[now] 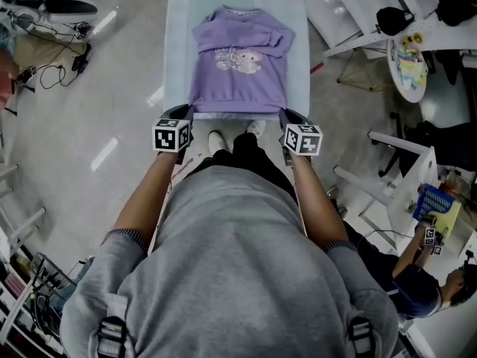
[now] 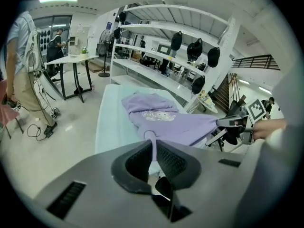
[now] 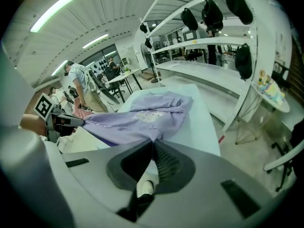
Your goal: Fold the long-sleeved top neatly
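Observation:
A lilac long-sleeved top [image 1: 240, 62] with a cartoon print lies on a pale blue table [image 1: 179, 43], both sleeves folded across the chest. My left gripper [image 1: 185, 115] is shut on the hem's left corner [image 2: 151, 137], and my right gripper [image 1: 286, 117] is shut on the hem's right corner [image 3: 154, 137]. Both corners are lifted off the near edge of the table, so the hem hangs stretched between the two grippers. In the left gripper view the top [image 2: 166, 120] runs away from the jaws; the right gripper [image 2: 227, 124] shows at the far corner.
The table is narrow, with bare floor [image 1: 112, 125] on both sides. White shelving [image 1: 350, 13] and a round side table [image 1: 408, 66] stand to the right. A seated person [image 1: 417, 282] is at lower right, another person [image 2: 23, 65] stands left. My shoes [image 1: 218, 140] are just under the near edge.

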`<state>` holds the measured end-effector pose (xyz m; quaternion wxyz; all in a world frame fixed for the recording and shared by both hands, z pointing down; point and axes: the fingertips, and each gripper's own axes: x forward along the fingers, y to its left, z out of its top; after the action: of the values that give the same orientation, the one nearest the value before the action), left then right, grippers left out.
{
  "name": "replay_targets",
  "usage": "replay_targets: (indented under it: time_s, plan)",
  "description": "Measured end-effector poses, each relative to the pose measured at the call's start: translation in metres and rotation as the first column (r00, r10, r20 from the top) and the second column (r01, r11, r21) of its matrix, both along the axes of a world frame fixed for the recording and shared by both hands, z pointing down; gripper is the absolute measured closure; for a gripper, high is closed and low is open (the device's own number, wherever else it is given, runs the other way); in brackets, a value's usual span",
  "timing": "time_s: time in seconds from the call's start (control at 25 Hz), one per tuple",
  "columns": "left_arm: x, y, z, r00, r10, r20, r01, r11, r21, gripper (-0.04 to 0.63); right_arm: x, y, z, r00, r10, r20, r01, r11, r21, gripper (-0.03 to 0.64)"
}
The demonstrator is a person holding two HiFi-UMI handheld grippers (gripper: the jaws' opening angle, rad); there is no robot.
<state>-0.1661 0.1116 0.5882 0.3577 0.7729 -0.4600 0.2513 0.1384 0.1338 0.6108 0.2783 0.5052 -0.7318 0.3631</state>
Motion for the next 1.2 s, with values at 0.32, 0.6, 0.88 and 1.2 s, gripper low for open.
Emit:
replay_targets:
  time_s: [0.32,0.6,0.88,1.2]
  plan:
    - [-0.004,-0.011,-0.002,1.0,0.014,0.025,-0.014,1.0,-0.013,0.552,-0.004,-0.014,-0.019,1.0,0.01,-0.004,-0.01,1.0,-0.013,0.594]
    - [-0.004,-0.018,-0.008,0.999,0.009,0.035,-0.008,1.0,-0.025,0.552,-0.006,-0.019,-0.027,1.0,0.02,0.004,-0.02,1.0,-0.001,0.594]
    - [-0.003,-0.039,-0.028,1.0,-0.009,0.024,0.009,1.0,0.003,0.552,-0.001,-0.038,-0.043,0.999,0.041,0.006,-0.041,0.999,0.036,0.594]
    - [0.005,-0.078,-0.039,0.998,-0.064,-0.004,0.064,0.998,0.016,0.552,0.009,-0.08,-0.052,0.999,0.025,0.039,-0.027,0.998,0.056,0.594]
